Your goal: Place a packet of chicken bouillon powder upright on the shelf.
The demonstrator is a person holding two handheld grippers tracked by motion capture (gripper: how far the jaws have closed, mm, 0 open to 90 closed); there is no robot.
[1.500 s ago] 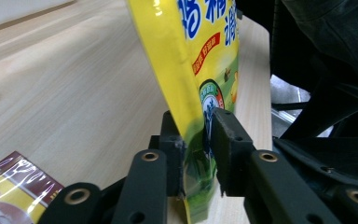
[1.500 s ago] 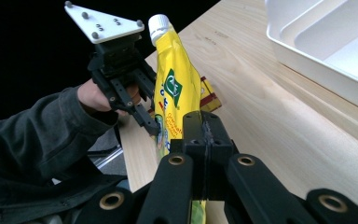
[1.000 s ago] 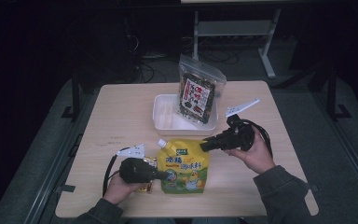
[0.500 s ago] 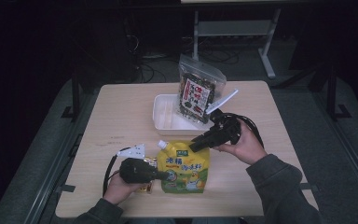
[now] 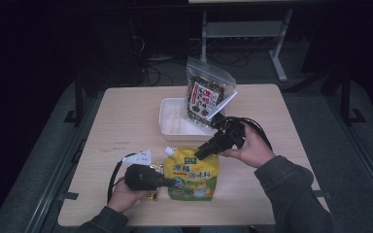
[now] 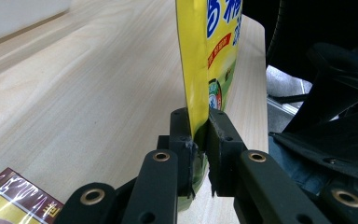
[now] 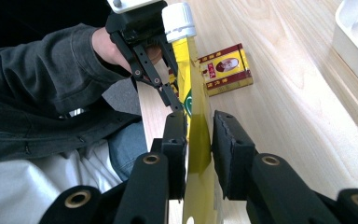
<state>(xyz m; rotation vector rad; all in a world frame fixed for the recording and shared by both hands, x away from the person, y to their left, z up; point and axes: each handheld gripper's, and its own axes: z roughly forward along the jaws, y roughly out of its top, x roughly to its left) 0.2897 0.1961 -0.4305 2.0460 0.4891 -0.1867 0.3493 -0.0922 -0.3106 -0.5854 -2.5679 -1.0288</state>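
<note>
L gripper [image 6: 199, 140] clamps pouch [image 5: 192, 172] edge; R gripper [image 7: 199, 135] jaws closing astride top, gap left. Risk: pouch buckles, R misgrips.

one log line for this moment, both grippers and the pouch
left gripper: shut on yellow pouch edge | right gripper: closing around pouch top, not yet clamped | pouch: upright

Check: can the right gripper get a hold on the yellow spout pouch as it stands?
Probably yes. The right gripper already straddles the yellow spout pouch; its jaws, just closing, leave a gap on one side. The left gripper pinches it steady.
</note>
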